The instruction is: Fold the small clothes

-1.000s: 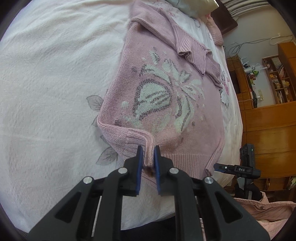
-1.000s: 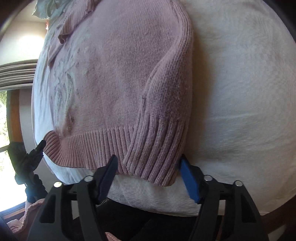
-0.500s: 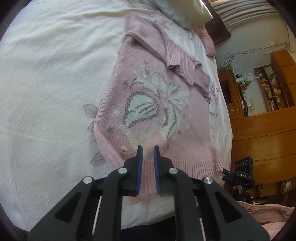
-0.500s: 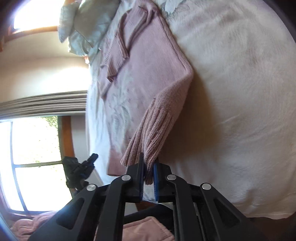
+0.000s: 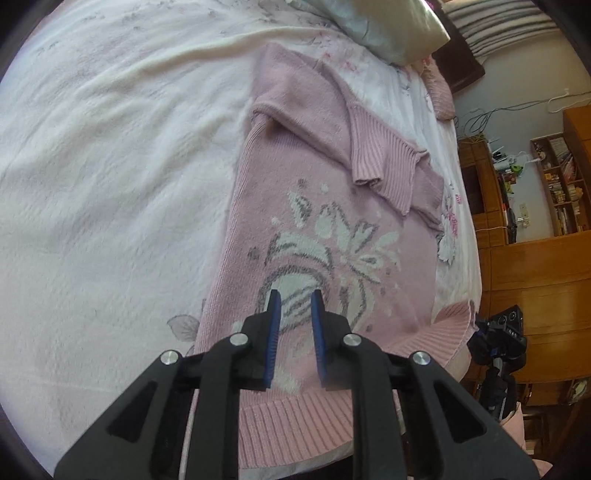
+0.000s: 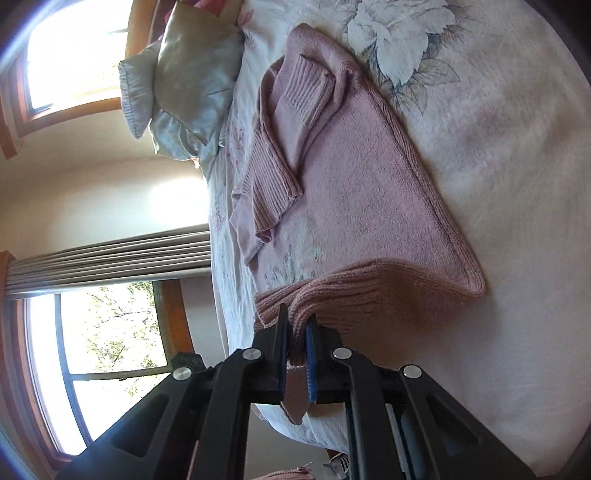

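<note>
A pink knit sweater [image 5: 325,229] with a white and grey flower pattern lies on the bed, one sleeve [image 5: 384,162] folded across its chest. My left gripper [image 5: 294,299] hovers just above the pattern near the hem. Its blue pads stand slightly apart, and only the sweater below shows between them. In the right wrist view the same sweater [image 6: 362,192] lies ahead. My right gripper [image 6: 296,326] is shut on a ribbed pink edge [image 6: 332,291] at the sweater's near corner and holds it raised off the cover.
The bed has a white flowered cover [image 5: 92,166]. A pale pillow [image 5: 388,33] lies beyond the collar. Wooden cabinets [image 5: 535,277] and a camera on a tripod [image 5: 502,336] stand past the bed's right edge. A window [image 6: 110,332] and curtain [image 6: 110,262] are left of the bed.
My left gripper carried its pink fabric over the sweater, then its pads parted and let go. My right gripper went from open around the ribbed cuff to shut on it and lifted it.
</note>
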Demonstrator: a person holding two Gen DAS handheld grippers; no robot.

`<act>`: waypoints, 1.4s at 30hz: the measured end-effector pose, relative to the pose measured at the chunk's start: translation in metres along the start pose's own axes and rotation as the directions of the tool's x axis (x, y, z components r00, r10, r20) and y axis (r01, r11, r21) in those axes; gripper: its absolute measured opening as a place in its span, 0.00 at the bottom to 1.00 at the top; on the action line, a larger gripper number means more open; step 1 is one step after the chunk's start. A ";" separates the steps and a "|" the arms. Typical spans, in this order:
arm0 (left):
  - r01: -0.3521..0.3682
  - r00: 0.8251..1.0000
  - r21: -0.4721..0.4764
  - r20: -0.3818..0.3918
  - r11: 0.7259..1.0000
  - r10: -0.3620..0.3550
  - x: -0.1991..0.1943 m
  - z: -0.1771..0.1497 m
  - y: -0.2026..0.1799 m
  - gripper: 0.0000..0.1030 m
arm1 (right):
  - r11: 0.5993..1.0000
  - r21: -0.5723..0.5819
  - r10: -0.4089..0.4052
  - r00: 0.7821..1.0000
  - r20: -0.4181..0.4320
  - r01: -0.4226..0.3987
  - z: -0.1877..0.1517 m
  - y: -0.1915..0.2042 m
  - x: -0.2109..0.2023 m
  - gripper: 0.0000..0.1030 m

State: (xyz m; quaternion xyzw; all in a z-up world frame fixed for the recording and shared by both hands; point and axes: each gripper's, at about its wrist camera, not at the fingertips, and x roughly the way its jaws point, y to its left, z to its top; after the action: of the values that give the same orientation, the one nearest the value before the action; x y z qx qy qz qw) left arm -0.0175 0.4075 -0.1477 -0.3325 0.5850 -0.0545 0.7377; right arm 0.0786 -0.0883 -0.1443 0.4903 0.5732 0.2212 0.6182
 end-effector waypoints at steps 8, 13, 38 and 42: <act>-0.027 0.989 -0.117 -0.149 0.993 0.010 0.018 -0.080 0.063 0.42 | 0.999 -0.045 -0.006 1.000 -0.016 0.005 -0.017 -0.002 -0.020 0.08; 0.038 0.983 -0.197 -0.171 0.980 -0.072 0.045 -0.095 0.072 0.44 | 0.999 -0.043 -0.024 1.000 -0.014 0.023 -0.025 -0.011 -0.032 0.08; 0.228 0.973 -0.336 0.105 0.914 -0.204 0.041 0.060 0.035 0.23 | 0.996 0.081 -0.055 0.995 0.080 0.049 0.065 -0.017 -0.022 0.19; 0.303 0.948 -0.364 0.208 0.881 -0.240 0.019 0.069 0.046 0.33 | 0.996 0.042 -0.083 0.991 0.101 0.079 0.078 -0.010 -0.026 0.34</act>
State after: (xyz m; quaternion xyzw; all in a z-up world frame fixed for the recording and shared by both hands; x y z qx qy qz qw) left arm 0.0359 0.4639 -0.1822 -0.5551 0.4718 -0.0132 0.6850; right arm 0.1420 -0.1415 -0.1510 0.4891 0.5641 0.1596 0.6458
